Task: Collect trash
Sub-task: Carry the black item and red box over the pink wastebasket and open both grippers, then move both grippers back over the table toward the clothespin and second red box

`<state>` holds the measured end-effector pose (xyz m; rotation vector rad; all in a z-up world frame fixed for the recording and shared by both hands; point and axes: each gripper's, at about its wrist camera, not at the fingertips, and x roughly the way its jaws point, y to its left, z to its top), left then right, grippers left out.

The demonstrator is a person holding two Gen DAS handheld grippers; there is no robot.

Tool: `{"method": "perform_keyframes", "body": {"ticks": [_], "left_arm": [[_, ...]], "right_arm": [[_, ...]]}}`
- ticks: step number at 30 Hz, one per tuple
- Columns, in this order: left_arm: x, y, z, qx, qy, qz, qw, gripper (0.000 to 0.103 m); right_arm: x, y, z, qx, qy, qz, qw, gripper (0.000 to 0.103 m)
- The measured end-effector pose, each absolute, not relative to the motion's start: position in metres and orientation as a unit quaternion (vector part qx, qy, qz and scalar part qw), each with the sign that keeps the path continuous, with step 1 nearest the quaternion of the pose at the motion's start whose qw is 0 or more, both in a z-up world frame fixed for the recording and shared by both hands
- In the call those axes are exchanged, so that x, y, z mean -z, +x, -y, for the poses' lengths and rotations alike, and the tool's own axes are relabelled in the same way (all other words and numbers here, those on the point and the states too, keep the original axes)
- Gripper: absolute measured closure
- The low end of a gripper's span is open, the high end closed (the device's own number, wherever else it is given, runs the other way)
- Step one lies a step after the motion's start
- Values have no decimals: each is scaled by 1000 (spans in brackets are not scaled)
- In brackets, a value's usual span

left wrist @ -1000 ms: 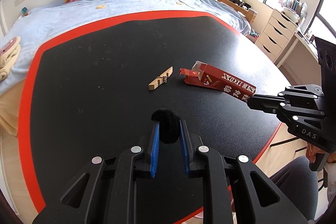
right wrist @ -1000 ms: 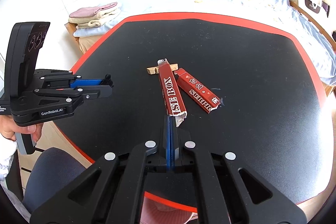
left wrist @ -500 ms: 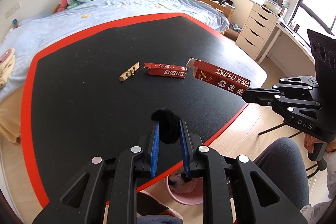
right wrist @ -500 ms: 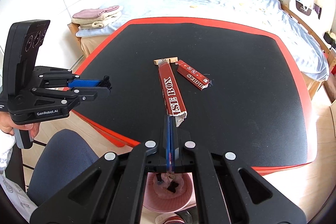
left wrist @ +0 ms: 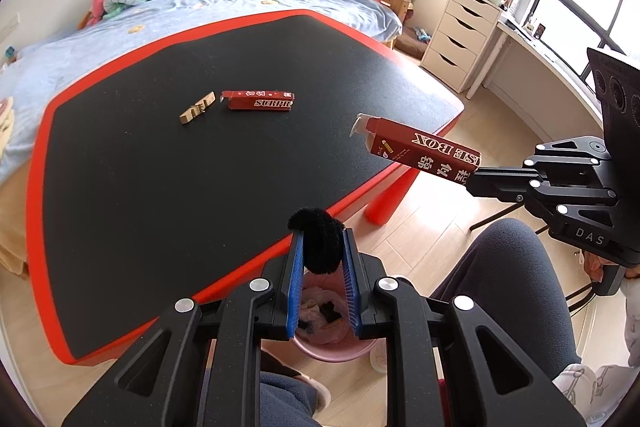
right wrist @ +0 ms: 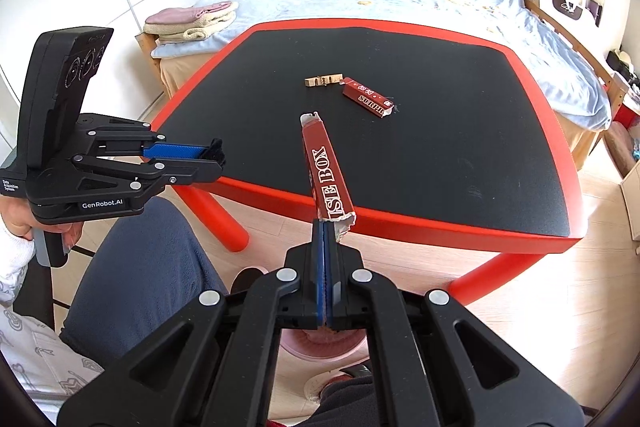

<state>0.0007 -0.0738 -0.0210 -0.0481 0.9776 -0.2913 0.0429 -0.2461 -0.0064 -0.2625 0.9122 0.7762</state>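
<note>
Bedroom floor w/ pink bin (left wrist: pixel 332 347): right hand-held gripper (right wrist: pixel 326 227) pinching red box (right wrist: pixel 326 171), left hand-held gripper (left wrist: pixel 322 247) clamping black fluff (left wrist: pixel 320 243).

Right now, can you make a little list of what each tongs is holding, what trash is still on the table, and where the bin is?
left tongs: shut on a black fuzzy ball, held above the bin
right tongs: shut on the torn end of a long red box, lifted off the table
still on table: a shorter red box and a wooden clothespin, close together
bin: pink bin on the floor by the table's near edge, some trash already inside
</note>
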Motion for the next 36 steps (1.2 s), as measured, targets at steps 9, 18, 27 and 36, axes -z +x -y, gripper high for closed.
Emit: {"method": "perform_keyframes", "body": {"ticks": [9,18,27,36], "left_arm": [[28,-11,89,153,-20,-479,864,85],[32,-17,98,163,-13,-485,859,85],[34,-17,103,175,-9,-485,857,81],[38,-14,100,155,-13,-480,864,12]], "right_arm": [[26,14,262,-360,-122,-455,805,103],[34,5,266,-361,-119,-465,800,103],[36,7,264,-370,-121,-466,794,100],[39,18,274,-331,-117,-463,814,12]]}}
